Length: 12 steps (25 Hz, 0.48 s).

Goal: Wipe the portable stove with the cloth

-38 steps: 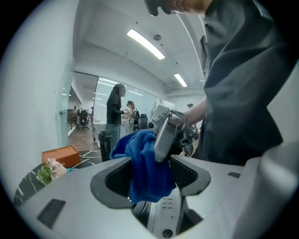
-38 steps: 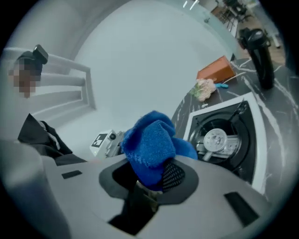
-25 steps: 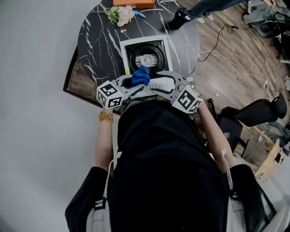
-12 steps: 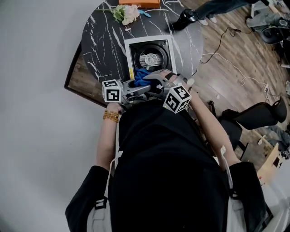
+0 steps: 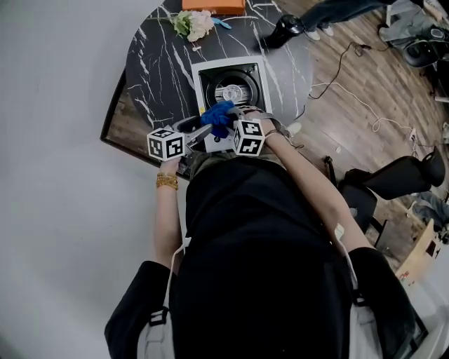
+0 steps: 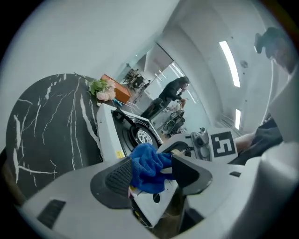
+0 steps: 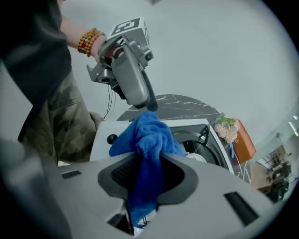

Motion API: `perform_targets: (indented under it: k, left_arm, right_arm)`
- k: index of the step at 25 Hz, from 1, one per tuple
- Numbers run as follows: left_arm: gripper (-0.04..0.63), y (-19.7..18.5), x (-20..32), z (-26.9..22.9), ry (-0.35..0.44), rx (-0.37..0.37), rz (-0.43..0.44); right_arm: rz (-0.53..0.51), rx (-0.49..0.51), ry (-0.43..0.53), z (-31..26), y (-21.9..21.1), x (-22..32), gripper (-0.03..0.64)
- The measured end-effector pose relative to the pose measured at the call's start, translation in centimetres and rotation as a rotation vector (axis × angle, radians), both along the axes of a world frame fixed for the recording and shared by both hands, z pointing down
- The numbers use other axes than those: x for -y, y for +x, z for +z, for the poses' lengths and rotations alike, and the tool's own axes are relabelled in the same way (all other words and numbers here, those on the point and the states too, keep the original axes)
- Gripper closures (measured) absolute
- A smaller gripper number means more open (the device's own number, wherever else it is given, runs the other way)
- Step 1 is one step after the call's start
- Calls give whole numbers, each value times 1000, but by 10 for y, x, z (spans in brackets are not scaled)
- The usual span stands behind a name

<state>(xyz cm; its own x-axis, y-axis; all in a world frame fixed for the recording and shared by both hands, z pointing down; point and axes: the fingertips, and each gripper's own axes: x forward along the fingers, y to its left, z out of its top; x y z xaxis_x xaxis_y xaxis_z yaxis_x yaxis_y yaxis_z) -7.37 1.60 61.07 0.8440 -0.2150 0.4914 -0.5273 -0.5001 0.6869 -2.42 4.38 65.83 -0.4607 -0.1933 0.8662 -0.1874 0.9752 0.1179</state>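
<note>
My right gripper (image 7: 149, 179) has the blue cloth (image 7: 147, 140) pinched. Its fingers (image 7: 175, 179) are closing, and the fabric is bunched above them and hangs down through the narrow gap. My left gripper (image 6: 152, 175) is letting go. Its fingers (image 6: 112, 179) are opening wide, and the same cloth sits loosely between them without being squeezed. In the head view the two tools meet tip to tip, and the cloth is held in the air over the near side of the portable stove (image 5: 202, 70).

The stove is a white square with a black round burner. It stands on the dark, white-veined worktop (image 5: 154, 63), close to the edge nearest me. A black knob (image 7: 111, 138) shows on its front panel in the right gripper view. A small yellow sticker (image 6: 120, 154) sits on its side wall, but the print is too small for me to read.

The only other markings are the black-and-white square patterns on each marker cube (image 5: 166, 144). They are blocky codes, not letters.

At the worktop's far edge lie a bunch of pale flowers (image 5: 191, 22) and an orange box (image 5: 214, 5). I can make out no writing on the box. A beaded bracelet (image 5: 166, 181) circles the wrist behind the left gripper.
</note>
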Motion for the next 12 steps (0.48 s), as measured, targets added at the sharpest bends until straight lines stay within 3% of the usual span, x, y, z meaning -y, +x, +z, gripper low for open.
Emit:
perform_targets:
  k: [3, 5, 9, 12]
  left_arm:
    - [327, -10, 14, 0, -18, -22, -137]
    - [328, -20, 20, 3, -10, 10, -195]
    - [333, -27, 29, 5, 18, 79, -231]
    - [336, -26, 34, 2, 38, 101, -206]
  right_arm:
    - [-20, -71, -7, 7, -8, 5, 523]
    - [-33, -120, -30, 8, -9, 5, 528]
    - [-8, -194, -48, 9, 7, 4, 534]
    - [26, -241, -52, 11, 28, 2, 534]
